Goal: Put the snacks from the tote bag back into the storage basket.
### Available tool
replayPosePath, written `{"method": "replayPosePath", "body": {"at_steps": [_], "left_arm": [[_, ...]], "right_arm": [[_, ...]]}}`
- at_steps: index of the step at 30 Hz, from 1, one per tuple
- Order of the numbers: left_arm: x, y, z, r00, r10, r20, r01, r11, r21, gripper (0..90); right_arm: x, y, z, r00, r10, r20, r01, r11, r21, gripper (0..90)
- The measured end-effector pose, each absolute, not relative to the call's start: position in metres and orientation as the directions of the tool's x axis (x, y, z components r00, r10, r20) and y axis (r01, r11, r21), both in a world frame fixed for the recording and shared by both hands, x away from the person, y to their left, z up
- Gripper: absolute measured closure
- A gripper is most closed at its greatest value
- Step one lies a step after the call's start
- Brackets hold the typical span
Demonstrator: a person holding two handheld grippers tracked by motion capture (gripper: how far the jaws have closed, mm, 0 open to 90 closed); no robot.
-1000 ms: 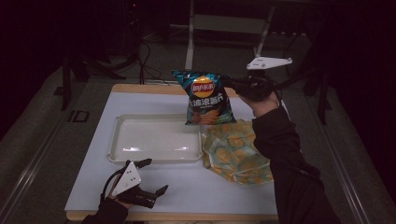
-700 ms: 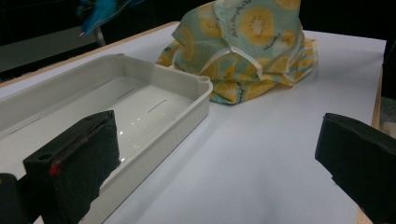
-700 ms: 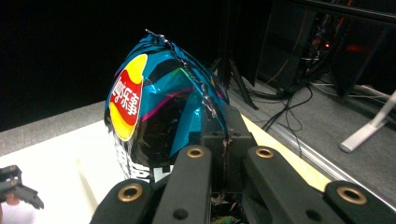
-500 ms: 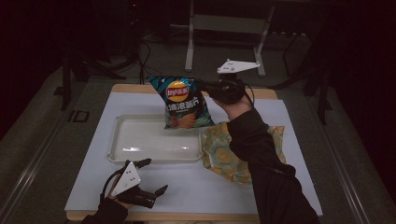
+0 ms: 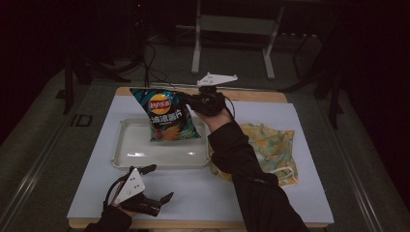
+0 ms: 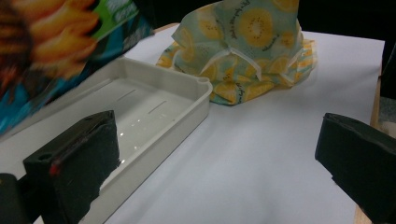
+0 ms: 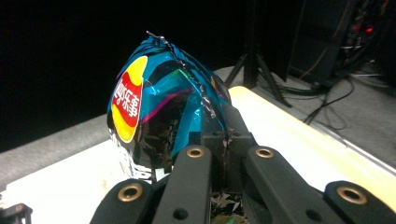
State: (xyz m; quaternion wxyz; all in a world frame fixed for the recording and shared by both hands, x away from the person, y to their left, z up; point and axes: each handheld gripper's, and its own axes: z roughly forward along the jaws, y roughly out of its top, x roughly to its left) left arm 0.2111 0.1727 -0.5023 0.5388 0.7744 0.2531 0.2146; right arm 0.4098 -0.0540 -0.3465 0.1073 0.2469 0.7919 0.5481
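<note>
Right gripper point(image 5: 191, 100) now carries chip bag point(image 5: 167, 116) leftward over tray point(image 5: 126, 157), pinching its top seam. Bag's light, crinkly, crushable; seam grip works. Left gripper point(image 5: 157, 186) spread.

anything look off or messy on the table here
Nothing spilled or damaged. The fabric bag lies crumpled right of the tray, its near corner against the tray's rim. The chip bag hangs tilted over the tray, pinched at one edge by the right gripper. The left gripper rests open near the table's front edge.
</note>
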Motion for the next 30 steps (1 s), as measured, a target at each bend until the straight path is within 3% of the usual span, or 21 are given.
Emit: {"method": "replayPosePath", "body": {"at_steps": [9,30], "left_arm": [[0.211,0.173,-0.502,0.781,0.622,0.059,0.159,-0.289,0.944,0.3],[0.210,0.172,-0.502,0.784,0.618,0.060,0.158,-0.293,0.943,0.3]], "right_arm": [[0.404,-0.025,-0.383,-0.872,0.466,0.153,0.319,0.301,0.899,90.0],[0.421,-0.040,-0.427,-0.848,0.489,0.202,0.412,0.370,0.833,90.0]]}}
